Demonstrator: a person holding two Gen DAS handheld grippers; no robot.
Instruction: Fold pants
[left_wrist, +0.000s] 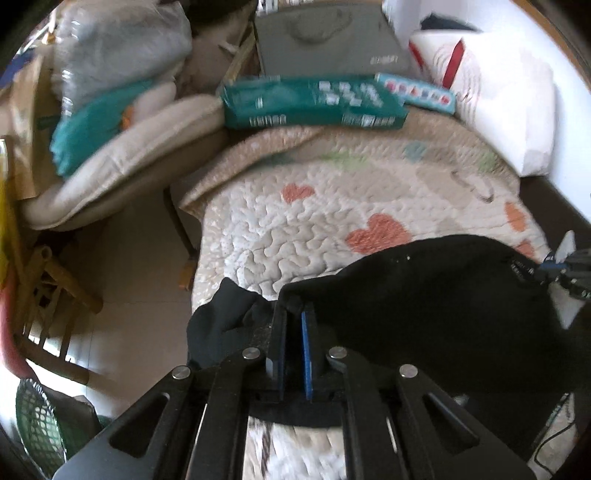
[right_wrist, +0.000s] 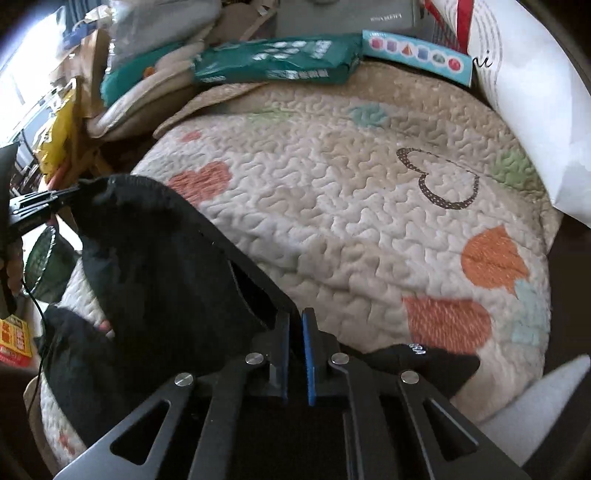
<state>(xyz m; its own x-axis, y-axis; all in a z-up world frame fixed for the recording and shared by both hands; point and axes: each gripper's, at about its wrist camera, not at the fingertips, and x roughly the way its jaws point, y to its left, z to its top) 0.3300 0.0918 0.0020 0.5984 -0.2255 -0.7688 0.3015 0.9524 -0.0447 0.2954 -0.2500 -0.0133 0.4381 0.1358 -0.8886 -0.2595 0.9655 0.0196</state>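
Note:
Black pants (left_wrist: 436, 295) hang stretched between my two grippers above a quilted bedspread (left_wrist: 295, 229) with heart patches. My left gripper (left_wrist: 294, 312) is shut on the pants' edge at its fingertips. In the right wrist view the pants (right_wrist: 166, 266) run from the left to my right gripper (right_wrist: 296, 315), which is shut on the cloth edge. The right gripper also shows at the right edge of the left wrist view (left_wrist: 565, 269), and the left gripper at the left edge of the right wrist view (right_wrist: 40, 203). Part of the pants droops below.
At the bed's far end lie a green package (left_wrist: 314, 103), a light blue box (left_wrist: 417, 90) and a grey bag (left_wrist: 328, 37). A white pillow (left_wrist: 509, 107) is at the right. A cushioned chair (left_wrist: 122, 155) with piled items stands left.

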